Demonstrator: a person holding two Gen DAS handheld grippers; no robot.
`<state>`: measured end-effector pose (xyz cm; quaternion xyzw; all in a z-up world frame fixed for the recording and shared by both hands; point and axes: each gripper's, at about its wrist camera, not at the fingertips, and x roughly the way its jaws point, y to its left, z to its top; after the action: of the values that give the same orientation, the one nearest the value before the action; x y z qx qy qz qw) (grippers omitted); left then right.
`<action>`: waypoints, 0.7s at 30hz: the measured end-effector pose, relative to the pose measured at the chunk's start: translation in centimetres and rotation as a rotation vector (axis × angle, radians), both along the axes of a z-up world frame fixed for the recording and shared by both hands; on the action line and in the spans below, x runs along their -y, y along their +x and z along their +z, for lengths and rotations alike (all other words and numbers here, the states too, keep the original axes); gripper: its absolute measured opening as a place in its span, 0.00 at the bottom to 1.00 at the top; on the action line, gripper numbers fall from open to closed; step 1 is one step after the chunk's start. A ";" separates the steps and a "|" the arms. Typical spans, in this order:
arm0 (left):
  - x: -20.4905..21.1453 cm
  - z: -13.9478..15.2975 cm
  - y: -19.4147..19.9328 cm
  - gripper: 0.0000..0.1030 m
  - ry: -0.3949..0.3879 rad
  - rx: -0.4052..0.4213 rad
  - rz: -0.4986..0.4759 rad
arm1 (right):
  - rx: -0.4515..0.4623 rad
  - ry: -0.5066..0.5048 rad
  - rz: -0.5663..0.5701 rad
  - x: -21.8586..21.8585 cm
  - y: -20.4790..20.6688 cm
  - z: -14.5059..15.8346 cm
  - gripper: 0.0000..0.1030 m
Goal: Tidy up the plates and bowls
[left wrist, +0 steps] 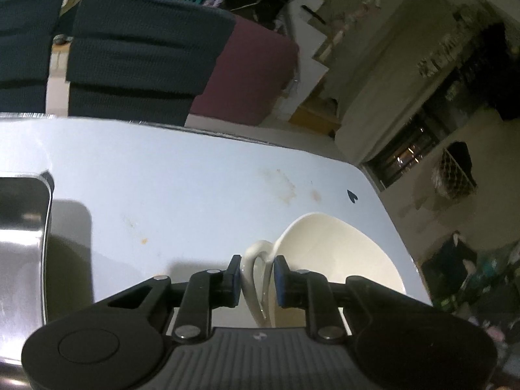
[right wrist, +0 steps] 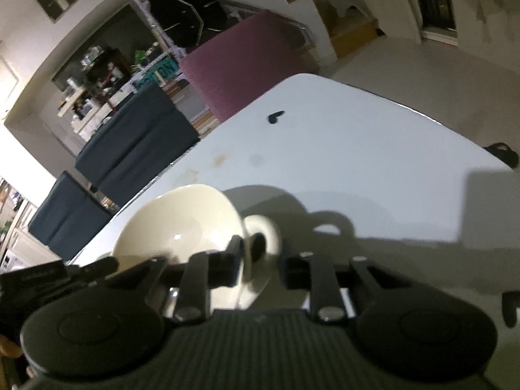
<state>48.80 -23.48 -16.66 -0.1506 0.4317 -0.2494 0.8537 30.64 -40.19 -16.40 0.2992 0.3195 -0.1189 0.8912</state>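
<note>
Cream bowl at bench 5 o'clock corner, tilted. Left gripper clenched across one loop handle; right gripper fingers straddling the opposite handle, contact blurred, cannot tell. Best lifted level, both sides together, away from the edge.

Glossy glazed ceramic bowl

Dim room, hard shadows on the table, blurred fisheye edges.
</note>
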 end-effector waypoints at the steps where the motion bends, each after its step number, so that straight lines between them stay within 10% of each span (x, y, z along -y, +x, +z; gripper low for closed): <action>1: 0.0 0.0 -0.1 0.20 -0.002 0.006 -0.004 | -0.002 -0.004 0.004 0.0 0.0 0.1 0.25; 21: -3.3 6.8 -4.4 0.18 -0.015 0.126 0.027 | 0.141 -0.089 0.064 -2.0 -2.0 4.5 0.24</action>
<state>44.44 -20.15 -9.87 -0.1466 0.3734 -0.2501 0.8812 28.59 -38.20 -11.92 0.2568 0.2597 -0.0830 0.9272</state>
